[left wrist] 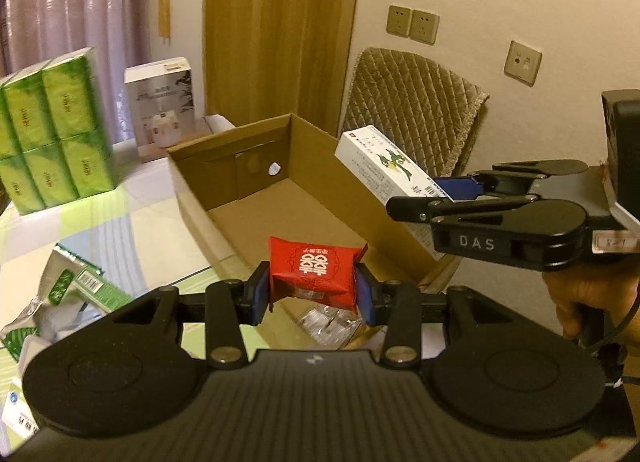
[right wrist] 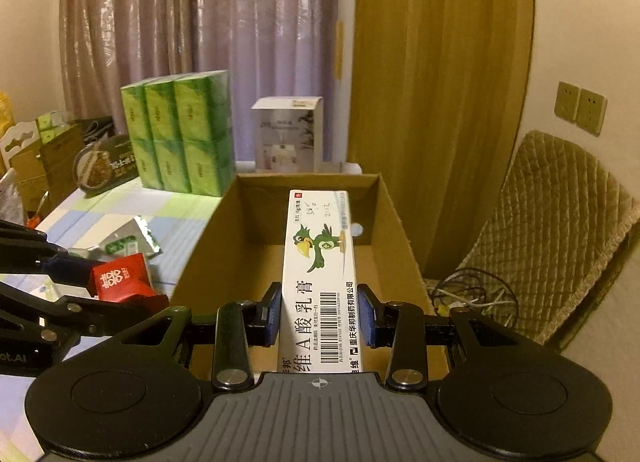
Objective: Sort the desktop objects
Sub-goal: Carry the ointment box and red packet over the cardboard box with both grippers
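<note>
The left gripper (left wrist: 313,294) is clamped on a red packet (left wrist: 314,276), which is held above the near rim of an open cardboard box (left wrist: 256,178) on the table (left wrist: 132,230). The right gripper (right wrist: 320,316) is clamped on a long white ointment carton (right wrist: 320,282) bearing a green bird, which is held lengthwise over the box interior. The visible part of the box floor is seen bare. To the left of the box, a green-and-silver pouch (left wrist: 70,294) is noted lying on the table. Behind it, a stack of green tissue packs (left wrist: 56,130) and a grey-white product box (left wrist: 162,106) are found standing just beside the box's far corner. A quilted chair back (left wrist: 412,106) is seen beyond the box's right wall. A blister strip (left wrist: 330,324) is partly visible beneath the left gripper.
</note>
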A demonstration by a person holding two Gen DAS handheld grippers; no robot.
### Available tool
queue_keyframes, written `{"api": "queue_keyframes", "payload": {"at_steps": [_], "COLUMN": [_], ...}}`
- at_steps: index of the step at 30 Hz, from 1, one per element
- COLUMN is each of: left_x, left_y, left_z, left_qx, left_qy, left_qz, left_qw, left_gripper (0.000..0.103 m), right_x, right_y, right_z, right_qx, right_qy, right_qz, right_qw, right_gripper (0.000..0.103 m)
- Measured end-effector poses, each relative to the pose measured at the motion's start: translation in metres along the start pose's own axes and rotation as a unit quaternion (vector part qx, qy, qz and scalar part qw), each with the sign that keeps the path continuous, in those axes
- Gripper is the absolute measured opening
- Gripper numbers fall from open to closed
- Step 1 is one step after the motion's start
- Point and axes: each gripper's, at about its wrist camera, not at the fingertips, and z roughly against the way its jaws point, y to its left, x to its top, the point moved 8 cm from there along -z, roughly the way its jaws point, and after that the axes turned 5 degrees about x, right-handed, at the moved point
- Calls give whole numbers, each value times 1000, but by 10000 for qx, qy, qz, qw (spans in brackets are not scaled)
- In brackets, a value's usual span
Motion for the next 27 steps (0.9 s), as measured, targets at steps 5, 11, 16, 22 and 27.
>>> {"api": "queue_keyframes", "payload": {"at_steps": [5,11,16,22,27], "left_x": [2,0,0,1,3], "left_y": [-7,-12,-12,-10,-7], "left_z": [-19,-36,-44,-48,-52], "left_qx": [-46,-43,-33,-31,-1], "left_qy": [107,239,299,295,305], "left_qz": [-33,-42,-35,-1,152], "left_qw": [9999,9997,9995,9996,9994], "left_gripper": [37,37,37,37,42], "right_x": [-2,-5,-7,-6,-6], "right_y": [-13,-20,-21,-21,-21], "right_z": [-6,-17,-25,-30,-33], "right_qx": [2,42,69,86,76], "right_qy": [29,90,128,145,142], "right_qz": [-100,-148,-176,-161,-166], "right_qw": [9999,9998,9997,9997,9997], "right_gripper": [36,36,36,36,36]}}
